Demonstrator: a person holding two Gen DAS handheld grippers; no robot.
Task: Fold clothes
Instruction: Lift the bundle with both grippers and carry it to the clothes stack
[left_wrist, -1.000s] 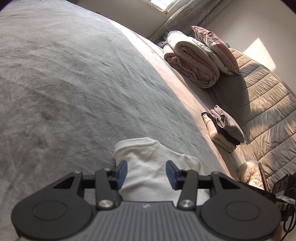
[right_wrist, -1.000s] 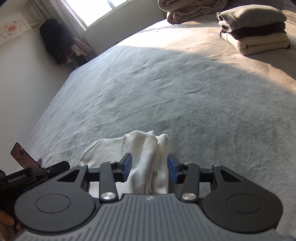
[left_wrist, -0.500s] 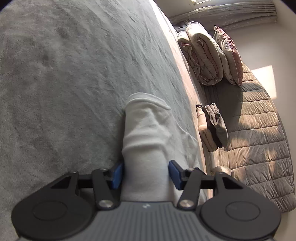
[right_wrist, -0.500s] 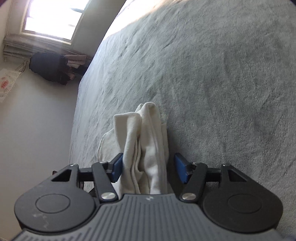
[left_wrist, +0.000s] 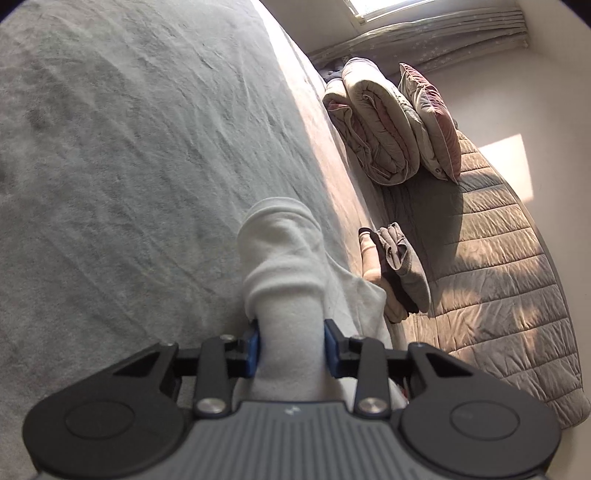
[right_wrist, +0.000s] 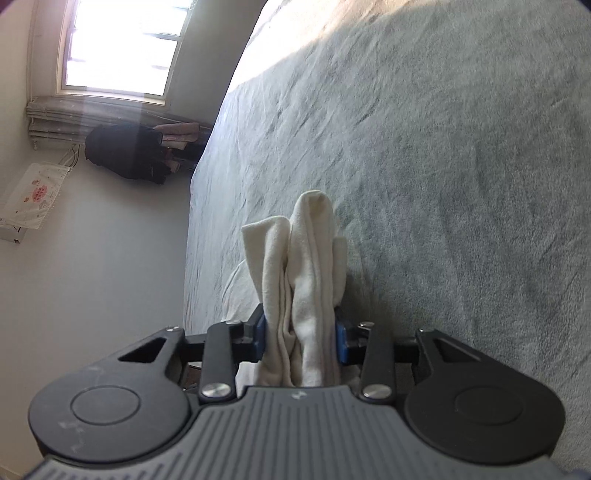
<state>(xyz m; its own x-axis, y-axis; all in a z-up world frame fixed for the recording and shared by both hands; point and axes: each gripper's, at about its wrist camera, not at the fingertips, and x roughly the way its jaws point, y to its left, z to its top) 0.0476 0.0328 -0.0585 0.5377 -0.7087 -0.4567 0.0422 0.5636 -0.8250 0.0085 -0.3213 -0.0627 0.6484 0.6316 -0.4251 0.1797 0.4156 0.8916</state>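
Observation:
A white garment (left_wrist: 284, 273) lies bunched on the grey bed cover (left_wrist: 129, 166). In the left wrist view its rolled cuff end sticks out ahead of my left gripper (left_wrist: 291, 347), whose blue pads press on the cloth from both sides. The right wrist view shows a cream-white folded bundle of the same garment (right_wrist: 306, 266) standing up between the fingers of my right gripper (right_wrist: 301, 341), which is shut on it. More white cloth trails down and to the left behind the bundle. Both grippers hold the cloth just above the bed.
A stack of folded clothes (left_wrist: 395, 273) sits at the right, near a quilted grey cover (left_wrist: 498, 258). A rolled duvet (left_wrist: 376, 122) and a pillow (left_wrist: 432, 118) lie farther back. Dark clothes (right_wrist: 125, 155) hang under the window beyond the bed's far edge.
Both grippers have closed from open onto the white garment and tilted. The cloth now stands gathered between the pads instead of lying loose.

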